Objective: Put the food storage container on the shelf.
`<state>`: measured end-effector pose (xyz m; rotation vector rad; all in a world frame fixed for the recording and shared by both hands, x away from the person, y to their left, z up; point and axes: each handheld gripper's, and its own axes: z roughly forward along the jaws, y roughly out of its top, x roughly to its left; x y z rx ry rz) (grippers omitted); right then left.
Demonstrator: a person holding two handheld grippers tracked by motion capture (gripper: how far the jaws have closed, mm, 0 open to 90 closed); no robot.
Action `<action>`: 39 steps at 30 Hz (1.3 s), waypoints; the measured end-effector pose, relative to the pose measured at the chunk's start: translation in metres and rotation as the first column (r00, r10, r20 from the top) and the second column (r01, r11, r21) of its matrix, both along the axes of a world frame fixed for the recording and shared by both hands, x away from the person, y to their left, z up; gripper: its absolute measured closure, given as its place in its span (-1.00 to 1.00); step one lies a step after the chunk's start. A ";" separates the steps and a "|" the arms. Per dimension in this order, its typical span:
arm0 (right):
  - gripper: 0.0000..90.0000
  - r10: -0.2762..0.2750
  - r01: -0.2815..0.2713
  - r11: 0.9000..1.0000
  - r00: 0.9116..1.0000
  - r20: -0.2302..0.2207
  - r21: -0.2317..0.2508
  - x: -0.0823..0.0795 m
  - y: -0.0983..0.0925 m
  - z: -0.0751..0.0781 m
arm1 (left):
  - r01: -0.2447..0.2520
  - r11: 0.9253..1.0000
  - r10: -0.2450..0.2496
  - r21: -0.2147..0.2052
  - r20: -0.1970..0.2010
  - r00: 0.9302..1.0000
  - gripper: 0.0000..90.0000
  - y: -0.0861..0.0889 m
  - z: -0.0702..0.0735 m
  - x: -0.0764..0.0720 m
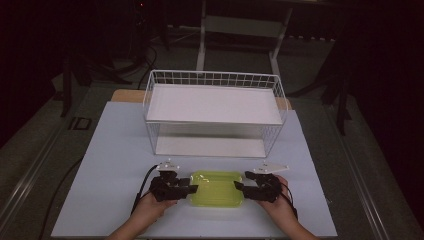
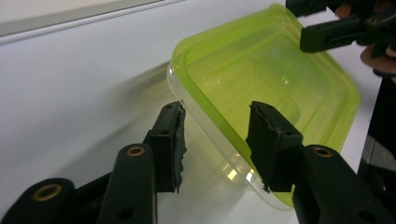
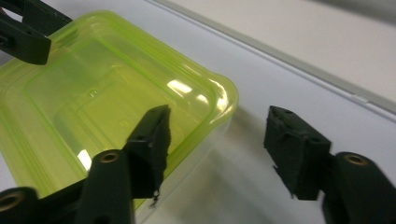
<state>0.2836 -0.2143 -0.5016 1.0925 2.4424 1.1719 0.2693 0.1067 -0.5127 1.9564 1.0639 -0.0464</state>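
Hidden and cut-off parts around the green-lidded container

In the left gripper view, the container (image 2: 261,88) loses its near corner behind the gripper's own right-hand jaw, and the other gripper (image 2: 343,28) is cropped at the top right corner. In the right gripper view the container (image 3: 93,107) runs off the left edge. From the high view, the forearms (image 1: 135,227) are cut by the bottom edge, and the room behind the wire basket (image 1: 215,112) is too dark to make out.

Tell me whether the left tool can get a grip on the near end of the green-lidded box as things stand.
Probably yes. The left tool already straddles the edge of the box, one jaw on each side, not yet pressing. Nothing lies between them, and the right tool works the opposite end.
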 end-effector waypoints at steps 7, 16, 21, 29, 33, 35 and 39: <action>0.24 -0.003 0.004 1.000 0.999 -0.040 0.024 0.000 0.001 0.002 | -0.017 1.000 0.017 -0.001 -0.003 1.000 0.34 -0.001 0.000 -0.004; 0.44 -0.011 0.020 0.997 0.994 -0.111 0.077 -0.004 -0.001 0.006 | -0.013 1.000 0.013 0.017 -0.010 1.000 0.43 -0.004 0.005 -0.010; 0.49 -0.027 0.034 0.997 0.995 -0.095 0.069 -0.009 0.000 0.010 | -0.016 1.000 0.016 0.016 -0.011 1.000 0.48 -0.005 0.007 -0.014; 0.55 -0.040 0.047 0.996 0.995 -0.096 0.070 -0.013 0.001 0.014 | -0.023 1.000 0.023 0.018 -0.027 0.999 0.54 -0.006 0.010 -0.016; 0.58 -0.046 0.054 0.996 0.994 -0.101 0.076 -0.014 0.001 0.016 | -0.031 0.999 0.031 0.011 -0.042 0.999 0.58 -0.006 0.011 -0.017; 0.60 -0.053 0.063 0.994 0.993 -0.109 0.086 -0.015 0.001 0.017 | -0.034 0.999 0.034 0.008 -0.046 0.998 0.59 -0.007 0.012 -0.018; 0.65 -0.062 0.074 0.992 0.991 -0.116 0.100 -0.018 0.000 0.020 | -0.034 0.999 0.033 -0.010 -0.026 0.999 0.63 -0.006 0.012 -0.021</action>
